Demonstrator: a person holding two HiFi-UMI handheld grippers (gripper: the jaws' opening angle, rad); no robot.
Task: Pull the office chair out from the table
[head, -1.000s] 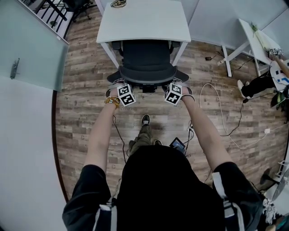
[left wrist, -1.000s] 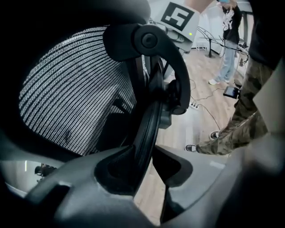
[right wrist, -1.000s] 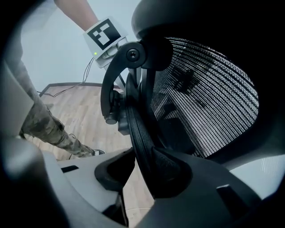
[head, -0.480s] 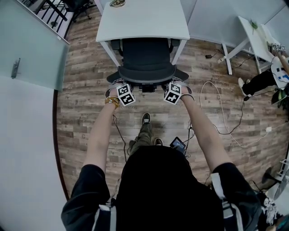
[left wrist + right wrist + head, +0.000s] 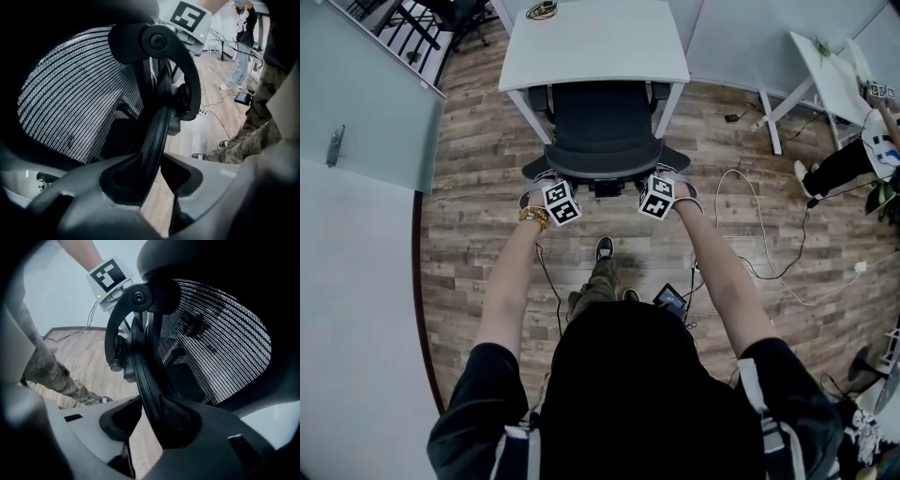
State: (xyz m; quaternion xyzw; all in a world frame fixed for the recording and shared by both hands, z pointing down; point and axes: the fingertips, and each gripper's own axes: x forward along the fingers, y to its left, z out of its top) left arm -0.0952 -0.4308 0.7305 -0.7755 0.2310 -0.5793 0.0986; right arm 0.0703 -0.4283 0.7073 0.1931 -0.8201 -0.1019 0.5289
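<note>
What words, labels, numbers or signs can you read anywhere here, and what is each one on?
No readable text anywhere.
Left cube and right cube: black-and-white square patterns only, no letters or numbers.
Device on the floor: screen too small to read.
Shirt of the person at the right edge: blue print too small to read.
Chair: no label shows.

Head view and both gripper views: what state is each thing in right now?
office chair: upright, front tucked under the table, not yet pulled out.
table: standing, chair pushed in at its near edge.
left gripper: jaws shut on the backrest rim.
right gripper: jaws shut on the backrest rim, other side.
</note>
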